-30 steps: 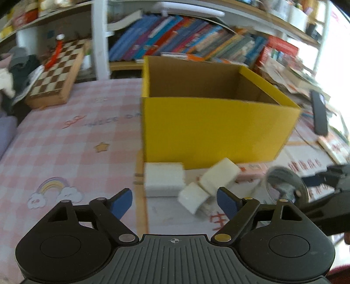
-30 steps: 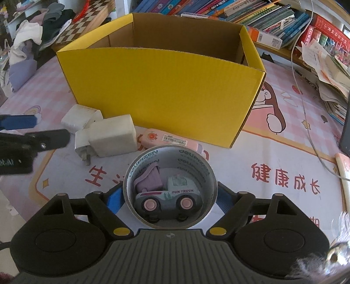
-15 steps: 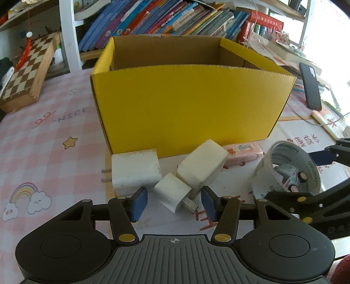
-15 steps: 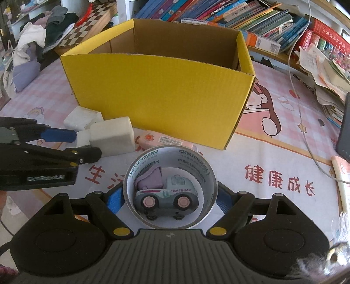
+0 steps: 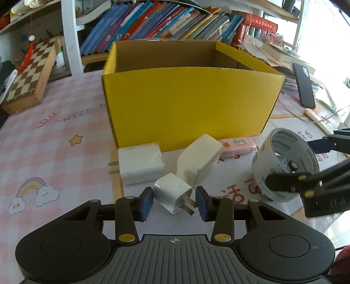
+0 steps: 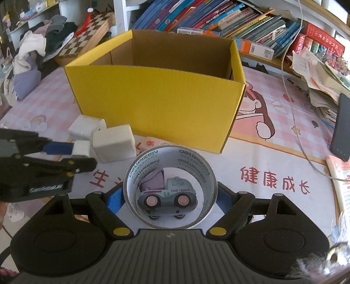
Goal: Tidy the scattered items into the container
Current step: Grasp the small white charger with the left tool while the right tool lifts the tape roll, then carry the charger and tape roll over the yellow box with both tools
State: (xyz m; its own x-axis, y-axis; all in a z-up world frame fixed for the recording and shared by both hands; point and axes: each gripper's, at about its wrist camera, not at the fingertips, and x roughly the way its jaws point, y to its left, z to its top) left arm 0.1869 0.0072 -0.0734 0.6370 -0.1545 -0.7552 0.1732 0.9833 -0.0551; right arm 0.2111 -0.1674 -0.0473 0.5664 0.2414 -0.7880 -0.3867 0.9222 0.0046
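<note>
An open yellow cardboard box (image 5: 188,104) stands mid-table, and nothing shows inside it. In front of it lie two larger white chargers (image 5: 140,161) (image 5: 199,157), a small white charger (image 5: 168,190) and a flat pink pack (image 5: 238,145). My left gripper (image 5: 174,202) has its blue pads tight against the small charger, which rests on the table. My right gripper (image 6: 168,197) is shut on a clear tape roll (image 6: 153,166) held on edge to the right of the chargers. A toy truck (image 6: 168,194) shows through the ring of the roll.
A wooden chessboard (image 5: 26,76) lies at the far left. Bookshelves (image 5: 175,19) run behind the box. A black phone (image 5: 304,85), paper stacks and a white cable (image 6: 293,104) crowd the right side. A clothes pile (image 6: 37,50) sits far left.
My left gripper moved forward around the small charger and its jaws narrowed onto it. The right gripper kept its hold on the tape roll, and the roll rose slightly.
</note>
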